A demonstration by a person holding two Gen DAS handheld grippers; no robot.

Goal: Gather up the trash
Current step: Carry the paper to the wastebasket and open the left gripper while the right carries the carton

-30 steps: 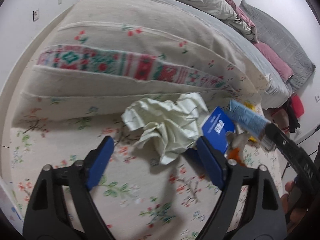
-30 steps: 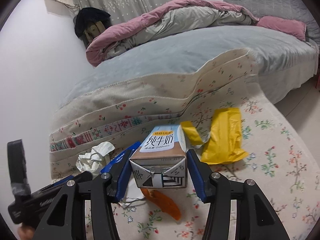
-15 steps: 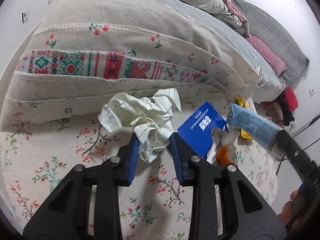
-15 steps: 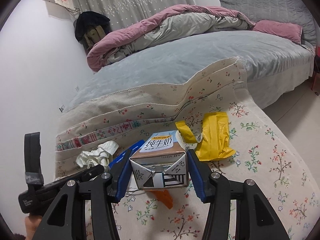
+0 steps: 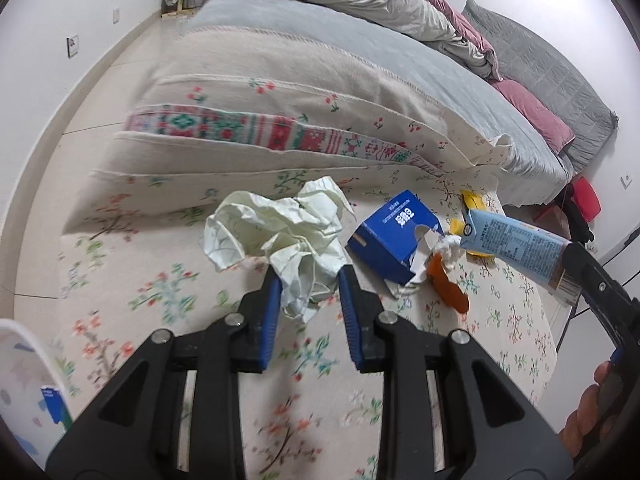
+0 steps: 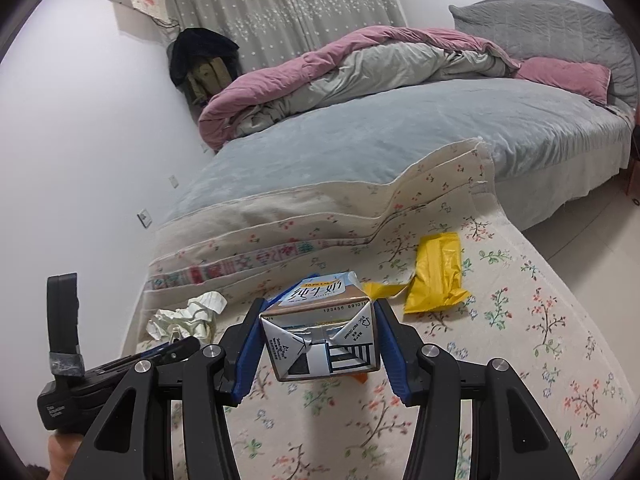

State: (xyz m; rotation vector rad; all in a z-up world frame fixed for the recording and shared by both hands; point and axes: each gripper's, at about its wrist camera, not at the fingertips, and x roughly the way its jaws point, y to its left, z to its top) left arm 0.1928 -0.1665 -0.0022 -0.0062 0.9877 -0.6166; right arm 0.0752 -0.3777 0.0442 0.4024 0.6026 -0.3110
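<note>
My left hand-held gripper (image 5: 306, 284) is pinched on the crumpled paper (image 5: 280, 232); the right hand-held gripper (image 6: 318, 340) clamps a milk carton (image 6: 320, 336), with the blue box (image 5: 394, 236) at 2 o'clock of the paper.

Pink-grey duvet (image 6: 360, 68) heaped on grey bed (image 6: 400, 140)

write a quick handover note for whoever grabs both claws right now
Left claw: shut on the crumpled paper.
Right claw: shut on the milk carton, held clear of the floral cloth.
On the cloth: blue box, white tissue wad, orange wrapper, yellow wrapper.
Done: two pieces gripped.
Left: bin both, then pick up the other four. No bin clearly in view.
</note>
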